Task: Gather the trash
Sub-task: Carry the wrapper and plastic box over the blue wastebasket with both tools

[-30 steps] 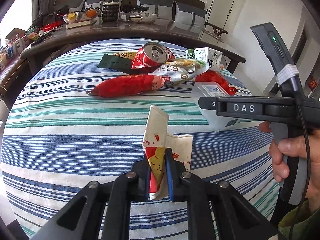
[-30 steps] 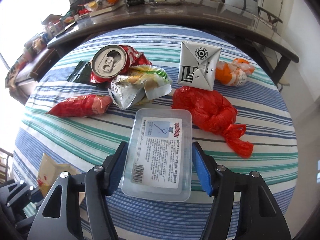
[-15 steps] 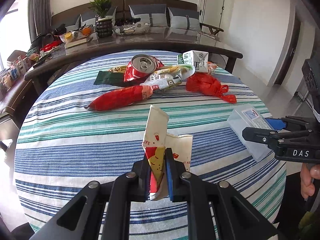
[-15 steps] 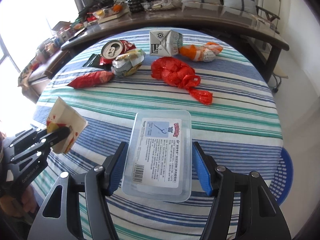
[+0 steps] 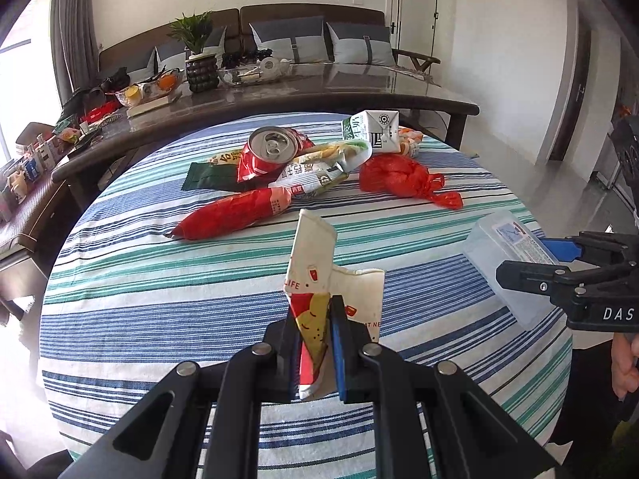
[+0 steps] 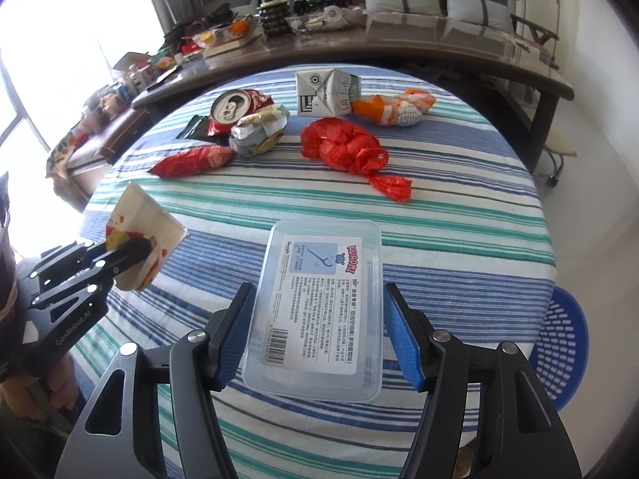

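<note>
- The left gripper (image 5: pixel 315 343) has its jaws pinching a crumpled paper carton (image 5: pixel 335 279), white with red and yellow print; the letters "LIFE" and "T NE" can be read on it. It is held above the near part of the striped worktop (image 5: pixel 159 303).
- The right gripper (image 6: pixel 319 327) has its jaws closed on the long sides of a clear plastic box (image 6: pixel 319 303). The box label carries the red word "KURON", small printed text too fine to read, and a barcode.
- In the left wrist view the body of the right gripper shows the letters "DAS"; in the right wrist view the left gripper body reads "GenRobot.AI".
- Left on the worktop, towards its far side: a crushed red can (image 5: pixel 271 151), a long red wrapper (image 5: pixel 235 215), a dark green packet (image 5: pixel 211 177), a silver-and-green snack bag (image 5: pixel 319 167) with printing I cannot read, a white milk carton (image 6: pixel 325 92), an orange-and-white wrapper (image 6: pixel 395 109) and a knotted red plastic bag (image 6: pixel 347 147).
- A blue perforated basket (image 6: pixel 559 343) stands on the floor beside the worktop, at the right of the right wrist view.
</note>
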The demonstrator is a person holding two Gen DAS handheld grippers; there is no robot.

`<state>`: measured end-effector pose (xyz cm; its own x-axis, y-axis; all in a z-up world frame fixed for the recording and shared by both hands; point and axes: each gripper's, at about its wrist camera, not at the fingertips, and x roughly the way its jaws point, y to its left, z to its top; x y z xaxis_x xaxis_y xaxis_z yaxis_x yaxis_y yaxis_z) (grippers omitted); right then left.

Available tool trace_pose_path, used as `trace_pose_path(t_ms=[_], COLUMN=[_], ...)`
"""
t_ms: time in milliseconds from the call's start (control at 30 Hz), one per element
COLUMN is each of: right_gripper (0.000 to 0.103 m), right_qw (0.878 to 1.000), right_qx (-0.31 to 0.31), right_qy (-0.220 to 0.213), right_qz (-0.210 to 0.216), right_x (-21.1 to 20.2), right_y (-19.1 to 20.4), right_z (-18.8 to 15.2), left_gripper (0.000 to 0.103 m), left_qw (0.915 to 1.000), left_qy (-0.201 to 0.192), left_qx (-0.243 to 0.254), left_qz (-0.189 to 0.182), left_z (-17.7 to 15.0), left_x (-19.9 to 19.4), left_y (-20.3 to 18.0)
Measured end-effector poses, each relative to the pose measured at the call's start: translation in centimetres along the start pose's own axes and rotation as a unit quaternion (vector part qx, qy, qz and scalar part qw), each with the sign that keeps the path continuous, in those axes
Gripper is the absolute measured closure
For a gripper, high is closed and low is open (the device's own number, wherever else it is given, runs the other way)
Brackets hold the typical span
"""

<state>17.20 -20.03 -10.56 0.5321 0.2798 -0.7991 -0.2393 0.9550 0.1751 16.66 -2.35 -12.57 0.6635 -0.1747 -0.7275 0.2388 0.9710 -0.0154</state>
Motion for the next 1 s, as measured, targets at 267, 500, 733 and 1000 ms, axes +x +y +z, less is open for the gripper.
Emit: trace_pose_path(t_ms=[267, 500, 733, 1000], right_gripper=[0.038, 0.038, 0.038, 0.038], right_qw=[1.0, 0.999, 0.988, 0.971], right_qx=[0.005, 0.037, 0.115, 0.188], right_qy=[-0.009, -0.015, -0.011, -0.002], right_qz=[0.004, -0.035, -0.105, -0.148], right_x=[-1.1, -3.4, -6.2, -6.3], right_y=[-1.3, -7.8, -19.9, -30.8], right_z=[-0.2, -0.8, -1.8, -3.7], left_gripper=[0.09, 0.09, 0.09, 0.09], left_qw=[0.9996, 0.9906, 0.9698, 0.9496], left_qy=[0.005, 0.04, 0.068, 0.105], left_qx=[0.004, 0.007, 0.042, 0.082], left_qz=[-0.027, -0.13, -0.23, -0.284], left_z=[0.2, 0.9, 3.9, 7.0], left_x=[-0.1, 0.4, 1.4, 5.6], left_y=[-1.8, -7.4, -17.4, -28.6])
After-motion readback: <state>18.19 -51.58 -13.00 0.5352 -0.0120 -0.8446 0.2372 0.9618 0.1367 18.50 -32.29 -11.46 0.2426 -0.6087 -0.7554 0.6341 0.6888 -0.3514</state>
